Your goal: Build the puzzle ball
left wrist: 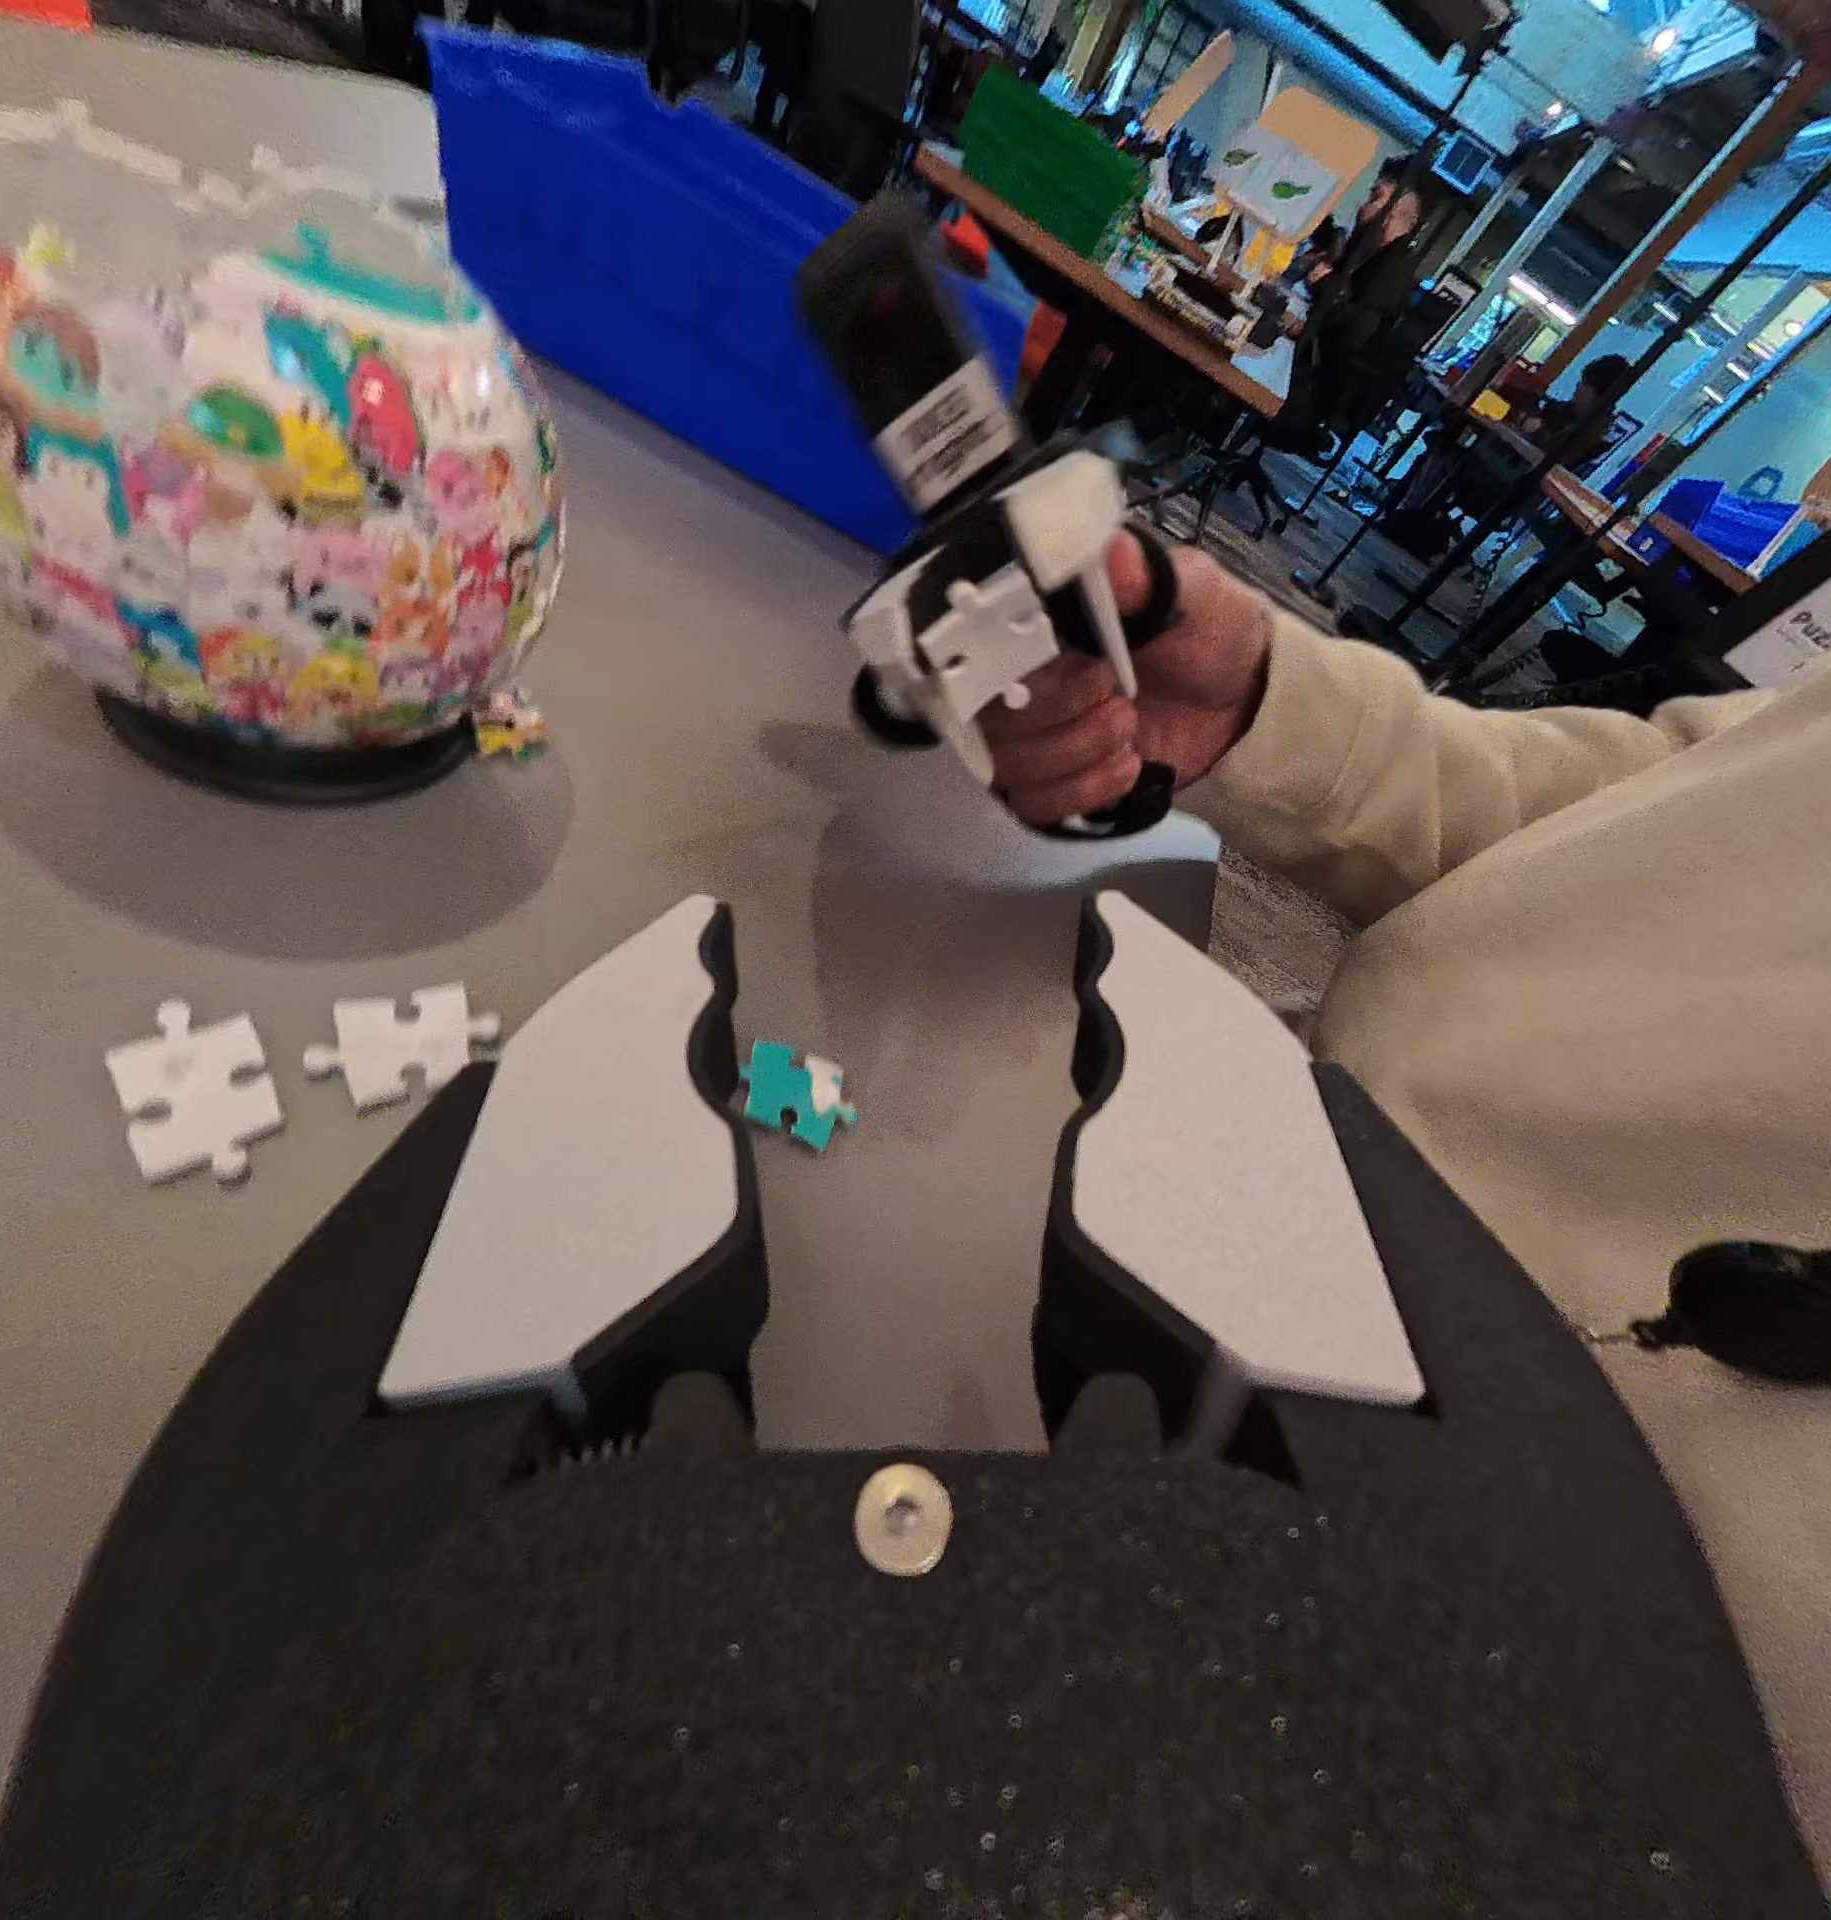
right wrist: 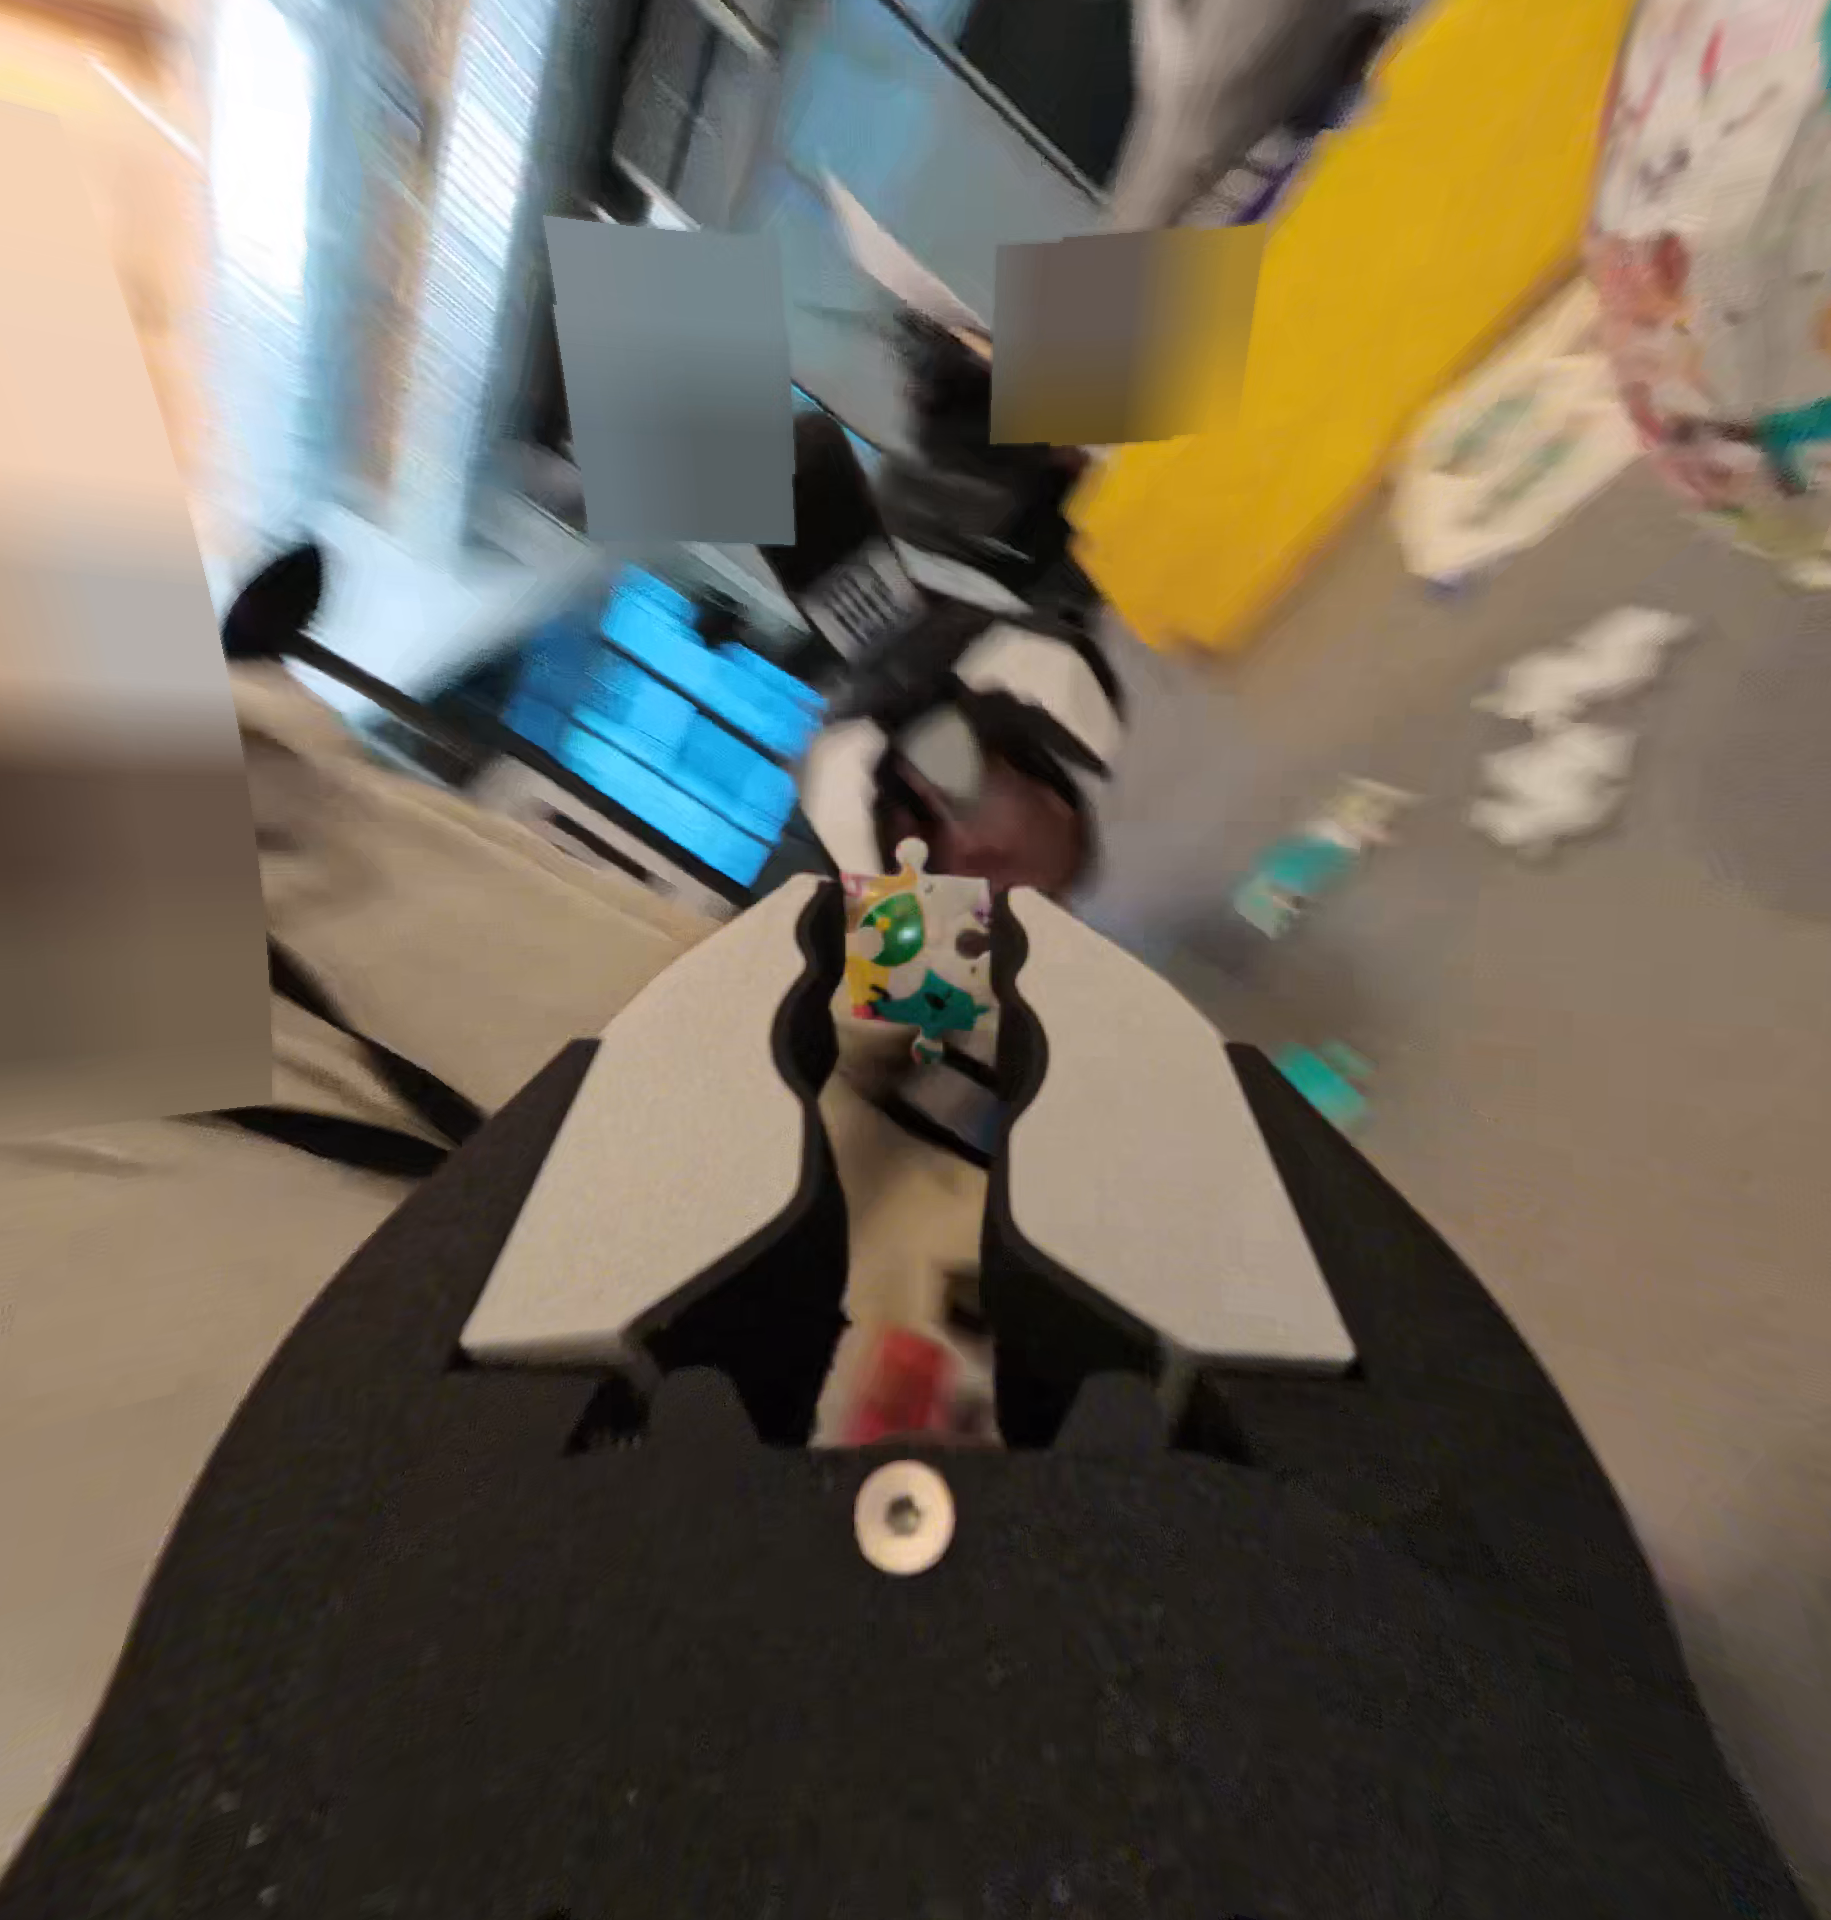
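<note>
The puzzle ball (left wrist: pixel 236 499), covered in colourful cartoon figures, stands on a black ring base at the left, with its top open. It shows blurred at the top right of the right wrist view (right wrist: pixel 1742 260). My left gripper (left wrist: pixel 906 914) is open and empty above the grey table. A teal puzzle piece (left wrist: pixel 795 1093) lies on the table between its fingers, close to the left one. My right gripper (right wrist: pixel 916 904) is shut on a colourful puzzle piece (right wrist: pixel 916 961). In the left wrist view it (left wrist: pixel 984 644) is held up in the air, the piece's white back (left wrist: pixel 978 639) facing me.
Two white face-down pieces (left wrist: pixel 196 1091) (left wrist: pixel 402 1044) lie left of my left gripper. A small colourful piece (left wrist: pixel 511 722) lies by the ball's base. A blue bin (left wrist: pixel 630 260) stands behind. A yellow bin (right wrist: pixel 1306 364) shows blurred. A beige sleeve (left wrist: pixel 1513 831) is at the right.
</note>
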`<move>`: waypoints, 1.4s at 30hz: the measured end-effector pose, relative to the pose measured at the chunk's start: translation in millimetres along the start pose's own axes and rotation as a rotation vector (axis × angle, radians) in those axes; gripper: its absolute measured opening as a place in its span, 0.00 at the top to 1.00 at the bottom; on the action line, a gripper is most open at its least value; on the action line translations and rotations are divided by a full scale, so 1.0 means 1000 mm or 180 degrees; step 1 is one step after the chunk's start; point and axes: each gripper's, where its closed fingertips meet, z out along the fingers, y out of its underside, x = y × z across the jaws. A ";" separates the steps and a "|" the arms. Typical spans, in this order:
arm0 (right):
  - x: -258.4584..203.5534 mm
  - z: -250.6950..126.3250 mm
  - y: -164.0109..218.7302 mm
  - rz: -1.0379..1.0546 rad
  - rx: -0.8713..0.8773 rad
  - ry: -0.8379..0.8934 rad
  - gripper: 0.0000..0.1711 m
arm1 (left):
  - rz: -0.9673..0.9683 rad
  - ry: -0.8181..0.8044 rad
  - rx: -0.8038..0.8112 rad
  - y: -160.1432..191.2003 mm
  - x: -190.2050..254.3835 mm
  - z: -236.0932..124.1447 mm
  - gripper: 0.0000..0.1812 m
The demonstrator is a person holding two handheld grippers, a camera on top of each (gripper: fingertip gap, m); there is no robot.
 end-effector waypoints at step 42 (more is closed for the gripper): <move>0.147 -0.072 -0.016 -0.2219 -0.1740 0.3241 1.00 | -0.0595 -0.0669 -0.0350 0.040 -0.064 -0.034 0.84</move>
